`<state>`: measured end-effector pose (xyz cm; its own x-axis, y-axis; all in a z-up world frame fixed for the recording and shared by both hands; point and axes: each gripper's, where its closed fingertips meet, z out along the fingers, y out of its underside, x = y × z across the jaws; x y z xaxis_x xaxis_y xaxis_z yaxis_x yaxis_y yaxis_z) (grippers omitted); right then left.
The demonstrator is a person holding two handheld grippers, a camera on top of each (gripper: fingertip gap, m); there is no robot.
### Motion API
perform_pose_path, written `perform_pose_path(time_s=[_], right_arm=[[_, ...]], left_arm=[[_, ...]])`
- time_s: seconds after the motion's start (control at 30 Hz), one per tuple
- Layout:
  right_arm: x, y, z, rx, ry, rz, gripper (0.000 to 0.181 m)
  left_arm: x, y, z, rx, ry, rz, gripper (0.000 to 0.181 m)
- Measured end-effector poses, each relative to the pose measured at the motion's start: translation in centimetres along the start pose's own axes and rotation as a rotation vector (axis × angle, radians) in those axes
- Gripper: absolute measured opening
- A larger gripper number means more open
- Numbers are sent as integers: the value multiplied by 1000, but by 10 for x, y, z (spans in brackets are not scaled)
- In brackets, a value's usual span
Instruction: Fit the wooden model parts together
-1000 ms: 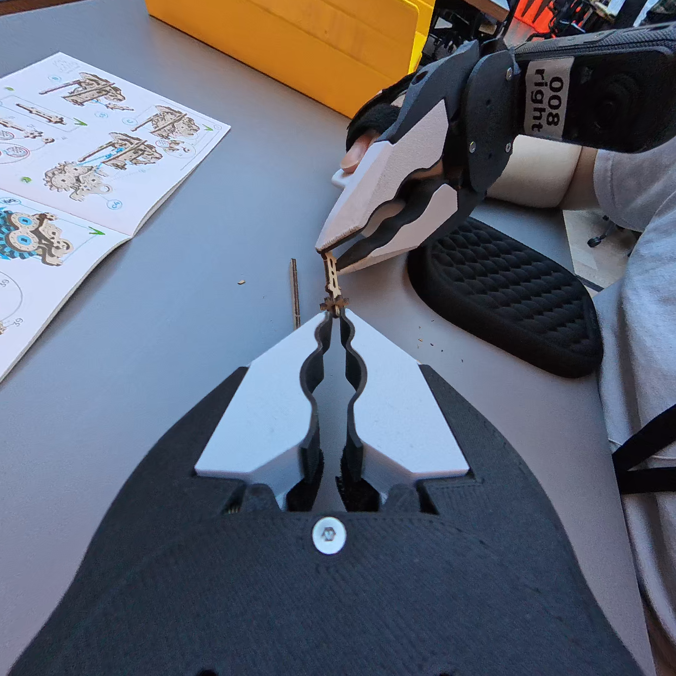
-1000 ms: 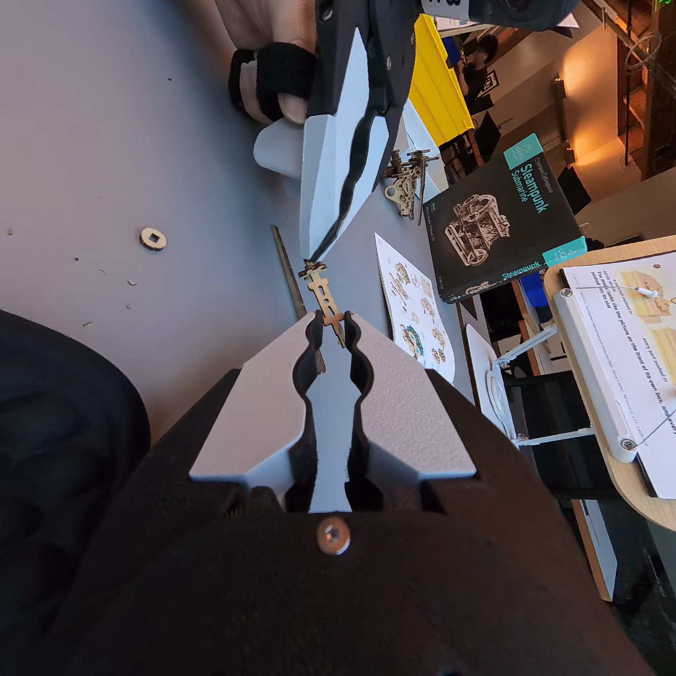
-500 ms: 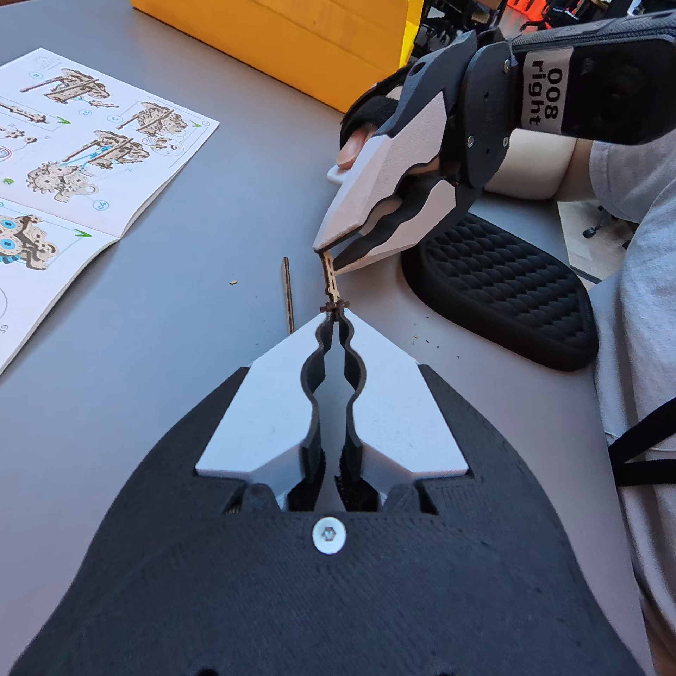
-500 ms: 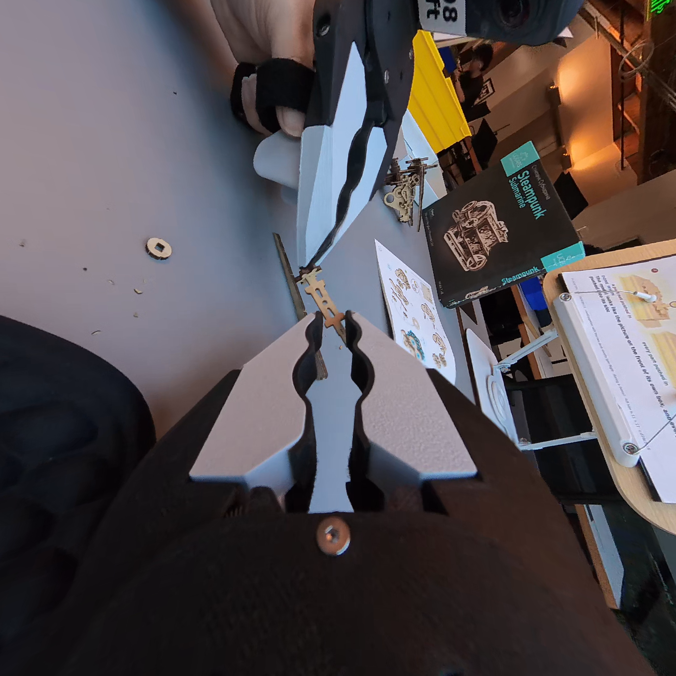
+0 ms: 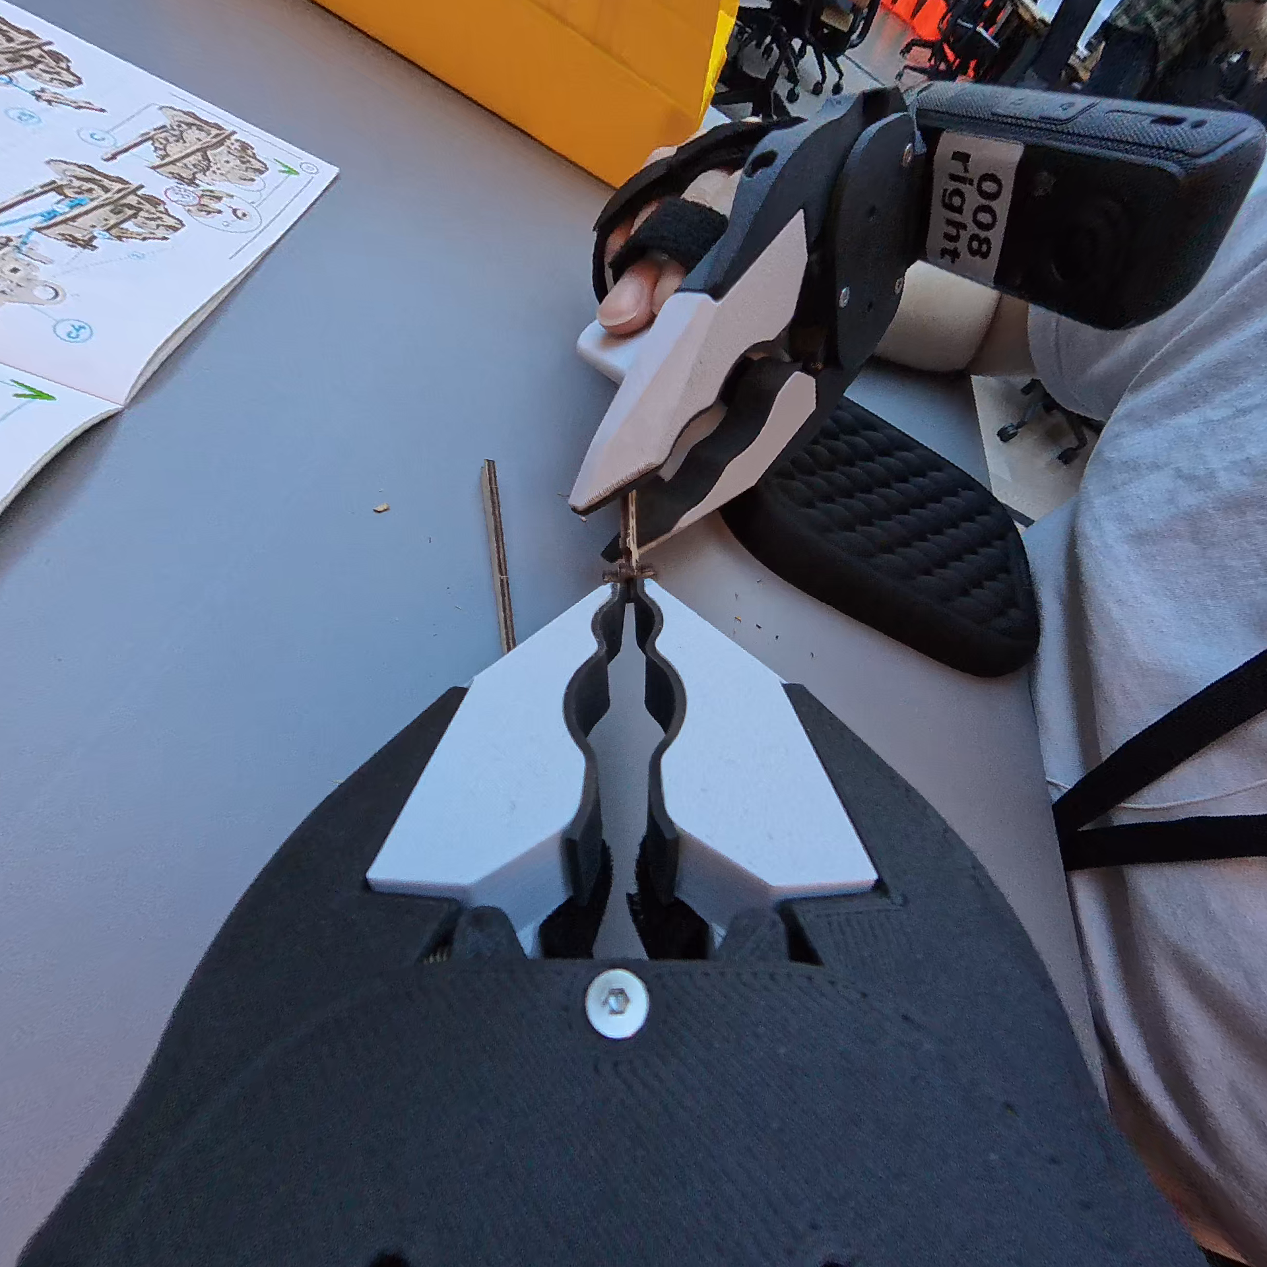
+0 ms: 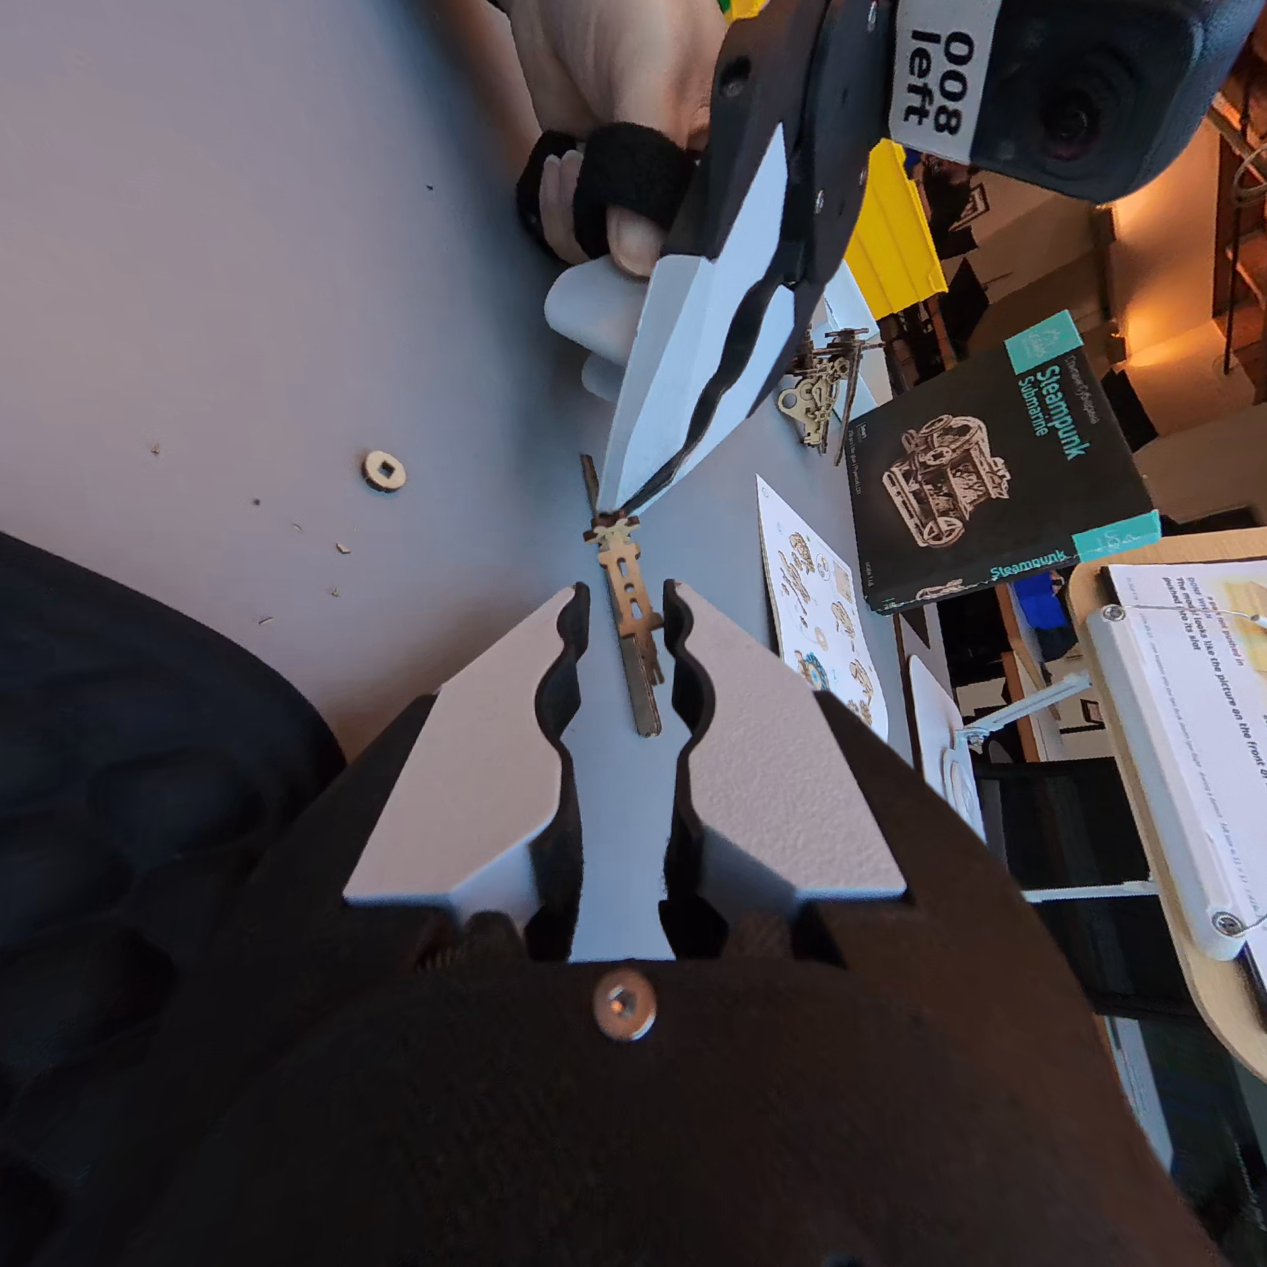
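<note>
My left gripper (image 5: pixel 627 588) is shut on a small dark wooden cross piece (image 5: pixel 627 570) fitted on the end of a slotted wooden strip (image 5: pixel 631 531). It holds both above the grey table (image 5: pixel 274 548). The right wrist view shows the same: the left gripper (image 6: pixel 613 515) pinches the cross piece (image 6: pixel 612 531). The strip (image 6: pixel 629 603) runs back between the fingers of my right gripper (image 6: pixel 627 610). The right gripper is open, with a clear gap on the left side of the strip. In the left wrist view the right gripper (image 5: pixel 613 528) straddles the strip.
A thin wooden stick (image 5: pixel 499 555) lies on the table beneath. A wooden washer (image 6: pixel 384 472), a partly built model (image 6: pixel 819 397), a black box (image 6: pixel 994 466) and an instruction booklet (image 5: pixel 137 206) lie around. A yellow bin (image 5: pixel 548 68) and a black pad (image 5: pixel 891 535) stand near. Both grippers' tips are close together, under 4 cm apart.
My right gripper's jaws have opened off the wooden strip, which they were pinching before. My left gripper stays shut on the cross piece and still carries the strip.
</note>
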<state>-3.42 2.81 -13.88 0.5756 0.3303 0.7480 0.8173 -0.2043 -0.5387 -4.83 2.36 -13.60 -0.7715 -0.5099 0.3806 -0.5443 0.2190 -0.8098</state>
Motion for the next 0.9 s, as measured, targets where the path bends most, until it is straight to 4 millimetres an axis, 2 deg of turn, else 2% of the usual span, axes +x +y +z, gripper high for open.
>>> perform_pose_path(time_s=[0.1,0.23,0.9], right_arm=[[-4,-4,0,8,-3,-30,19],[-9,-5,1,-2,-17,-73,6],[-12,-6,1,-21,-35,-59,6]], left_arm=[[0,2,2,-16,-4,7,0],[1,4,3,-24,0,6,0],[2,5,4,-33,3,14,0]])
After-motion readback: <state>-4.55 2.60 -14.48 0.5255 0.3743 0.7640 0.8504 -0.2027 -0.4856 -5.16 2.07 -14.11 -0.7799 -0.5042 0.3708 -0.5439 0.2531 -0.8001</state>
